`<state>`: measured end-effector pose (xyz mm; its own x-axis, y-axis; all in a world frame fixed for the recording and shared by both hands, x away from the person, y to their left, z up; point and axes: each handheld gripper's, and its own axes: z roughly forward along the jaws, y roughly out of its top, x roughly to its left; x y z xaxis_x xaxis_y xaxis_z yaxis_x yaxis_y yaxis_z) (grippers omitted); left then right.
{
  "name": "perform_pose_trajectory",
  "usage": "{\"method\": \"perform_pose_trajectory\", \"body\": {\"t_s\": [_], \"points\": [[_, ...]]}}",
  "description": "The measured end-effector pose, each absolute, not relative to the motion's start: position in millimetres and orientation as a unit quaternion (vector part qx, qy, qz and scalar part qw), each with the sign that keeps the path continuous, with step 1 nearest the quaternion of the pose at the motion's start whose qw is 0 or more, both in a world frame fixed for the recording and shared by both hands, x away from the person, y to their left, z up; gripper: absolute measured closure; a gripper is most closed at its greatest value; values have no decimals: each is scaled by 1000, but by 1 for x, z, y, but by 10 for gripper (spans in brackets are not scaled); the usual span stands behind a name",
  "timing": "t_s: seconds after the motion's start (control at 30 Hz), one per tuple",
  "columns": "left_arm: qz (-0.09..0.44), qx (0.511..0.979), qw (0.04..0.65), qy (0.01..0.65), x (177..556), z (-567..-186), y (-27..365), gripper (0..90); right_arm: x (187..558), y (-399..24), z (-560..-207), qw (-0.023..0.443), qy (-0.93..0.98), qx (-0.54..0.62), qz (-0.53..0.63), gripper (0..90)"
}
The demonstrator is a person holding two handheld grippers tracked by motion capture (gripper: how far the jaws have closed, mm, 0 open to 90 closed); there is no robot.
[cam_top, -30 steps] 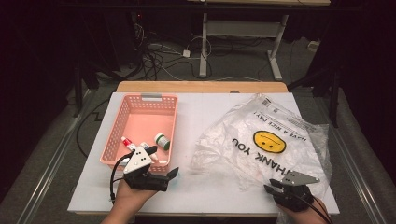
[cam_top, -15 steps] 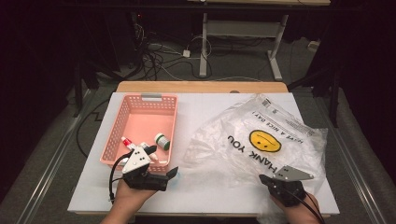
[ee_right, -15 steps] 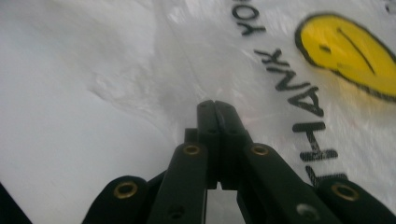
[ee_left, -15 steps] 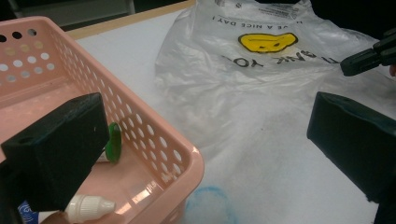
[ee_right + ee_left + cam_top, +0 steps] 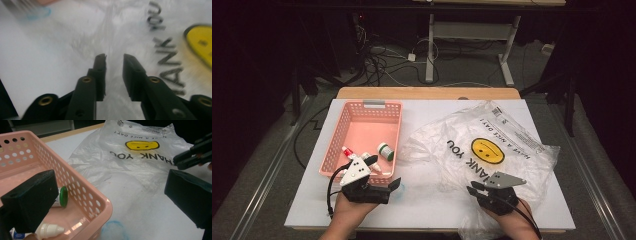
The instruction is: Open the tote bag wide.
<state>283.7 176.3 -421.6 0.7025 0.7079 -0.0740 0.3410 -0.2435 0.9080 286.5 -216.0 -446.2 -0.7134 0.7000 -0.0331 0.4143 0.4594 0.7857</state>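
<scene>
Dark floor and tangled cables are seen behind a white tabletop (image 5: 427, 107) edged with wood at the far side. On its left part a pink perforated basket (image 5: 362, 135) is set, and in it a small green-capped bottle (image 5: 386, 151) lies on its side next to a white dropper bottle (image 5: 48, 230); a red-capped item (image 5: 347, 150) is also seen there. A clear plastic bag (image 5: 492, 145), printed with a yellow smiley face and "THANK YOU", is spread crumpled over the right part of the tabletop. The left tongs (image 5: 384, 176) are held at the basket's near right corner with the jaws wide apart, one jaw over the basket and the other over the tabletop. The right tongs (image 5: 473, 188) are held low over the bag's near edge, the jaws parted by a narrow gap with nothing clamped; whether film is touched cannot be told. A faint blue mark (image 5: 113, 230) is seen on the tabletop beside the basket.
</scene>
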Motion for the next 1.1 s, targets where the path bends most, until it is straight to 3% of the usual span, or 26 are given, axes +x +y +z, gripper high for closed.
{"method": "perform_pose_trajectory", "body": {"t_s": [0.07,0.3,0.57,0.67,1.1], "points": [[179,766,511,345,284,-423,178,0,297,-216,-430,183,829,325,417,644],[186,762,509,354,280,-425,186,0,330,-198,-424,191,831,304,426,596],[193,759,502,368,267,-429,196,0,337,-173,-458,129,854,297,408,467],[196,758,500,371,262,-429,200,0,337,-169,-465,128,863,293,390,433],[197,756,502,372,260,-429,204,0,336,-164,-477,130,886,273,353,452]]}}
